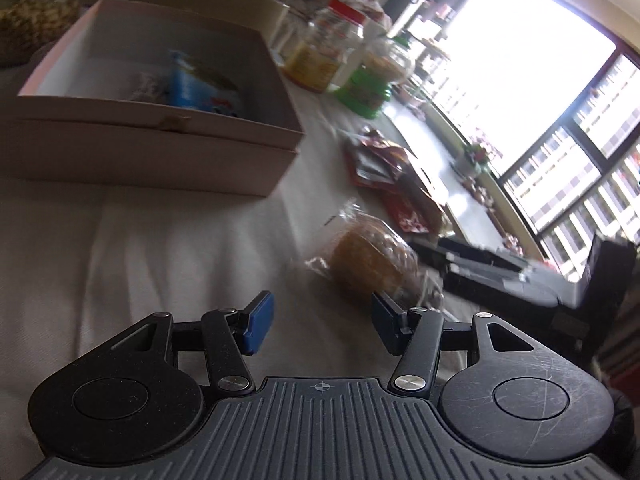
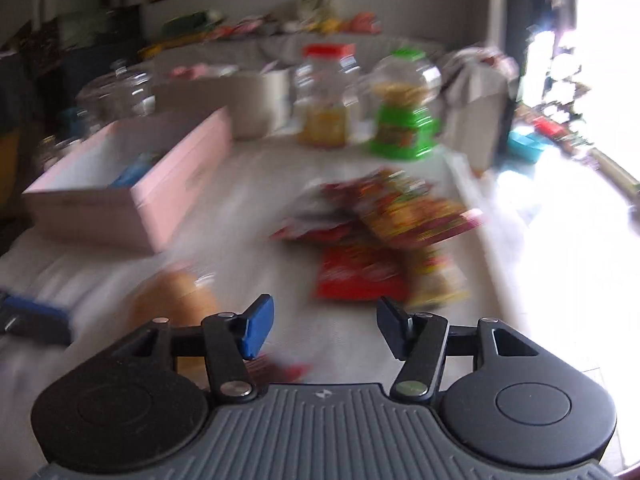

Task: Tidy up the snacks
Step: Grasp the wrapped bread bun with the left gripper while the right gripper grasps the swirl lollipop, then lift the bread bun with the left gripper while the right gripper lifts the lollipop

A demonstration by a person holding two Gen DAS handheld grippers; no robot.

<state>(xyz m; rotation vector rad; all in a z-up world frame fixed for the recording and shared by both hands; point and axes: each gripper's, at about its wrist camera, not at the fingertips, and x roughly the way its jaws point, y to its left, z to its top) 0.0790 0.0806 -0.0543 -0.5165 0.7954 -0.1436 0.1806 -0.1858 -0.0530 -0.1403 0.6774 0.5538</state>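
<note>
- Left wrist view: the left gripper (image 1: 323, 322) hung above the white tablecloth (image 1: 160, 248) with its jaws spread wide and nothing between them.
- Just ahead of its right finger lay a wrapped bun (image 1: 370, 258) in clear plastic, close to the fingertip; whether they touched could not be told.
- To the upper left stood the pink box (image 1: 160, 148), open at the top, with a blue packet (image 1: 200, 88) and a paler pack inside it.
- Beyond the bun, red snack packets (image 1: 384, 160) lay on the cloth, well apart from the box.
- Further back stood a red-lidded jar (image 1: 332, 48) holding something yellow and a green-based dispenser (image 1: 366, 88), side by side.
- Right wrist view: the right gripper (image 2: 326, 326) was also spread open and held nothing, above the same cloth; the frame was blurred.
- The wrapped bun (image 2: 176, 300) lay just left of its left finger, and the left gripper's blue pad (image 2: 36, 308) showed at the left edge, near the bun.
- A pile of red and yellow snack packets (image 2: 380, 232) lay ahead, in the middle of the table.
- The pink box (image 2: 160, 200) sat to the left with the blue packet (image 2: 132, 174) in it.
- The red-lidded jar (image 2: 324, 96) and green-based dispenser (image 2: 404, 108) stood behind the pile.
</note>
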